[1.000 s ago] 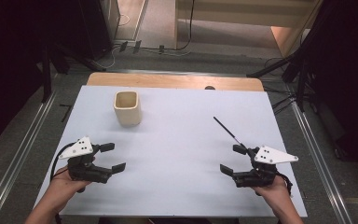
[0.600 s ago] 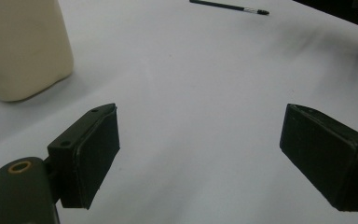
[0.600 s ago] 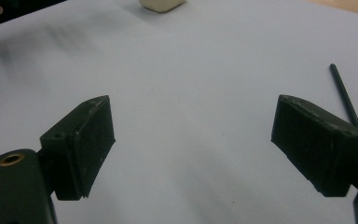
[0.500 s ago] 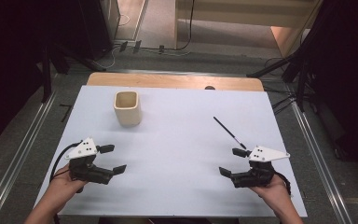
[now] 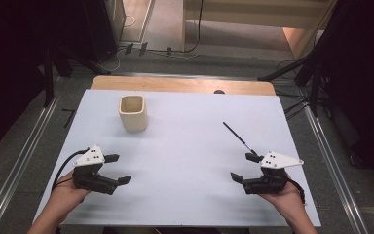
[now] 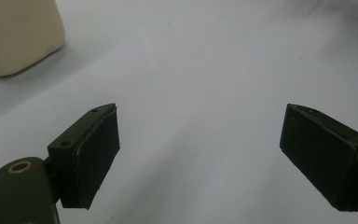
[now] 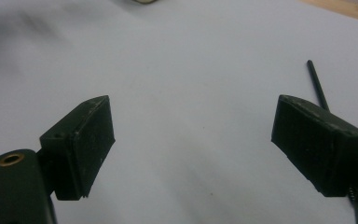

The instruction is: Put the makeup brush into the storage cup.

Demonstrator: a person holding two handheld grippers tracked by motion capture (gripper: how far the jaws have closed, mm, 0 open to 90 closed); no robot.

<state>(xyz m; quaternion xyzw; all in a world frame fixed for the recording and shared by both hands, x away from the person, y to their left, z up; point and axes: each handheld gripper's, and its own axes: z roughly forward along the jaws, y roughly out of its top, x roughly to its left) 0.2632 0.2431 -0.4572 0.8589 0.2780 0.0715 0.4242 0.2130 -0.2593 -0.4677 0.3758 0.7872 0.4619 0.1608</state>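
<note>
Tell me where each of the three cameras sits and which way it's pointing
High view: above the near edge, facing forward and down on the white table; both forearms, left gripper, right gripper.
Left gripper view: rides the left gripper, low over the table; open jaws, cream cup.
Right gripper view: rides the right gripper; open jaws, black brush.
Shared: cup and brush appear from above.

cup (image 5: 133, 112) far left on table (image 5: 185, 126) | brush (image 5: 237, 136) right, seemingly flat
</note>
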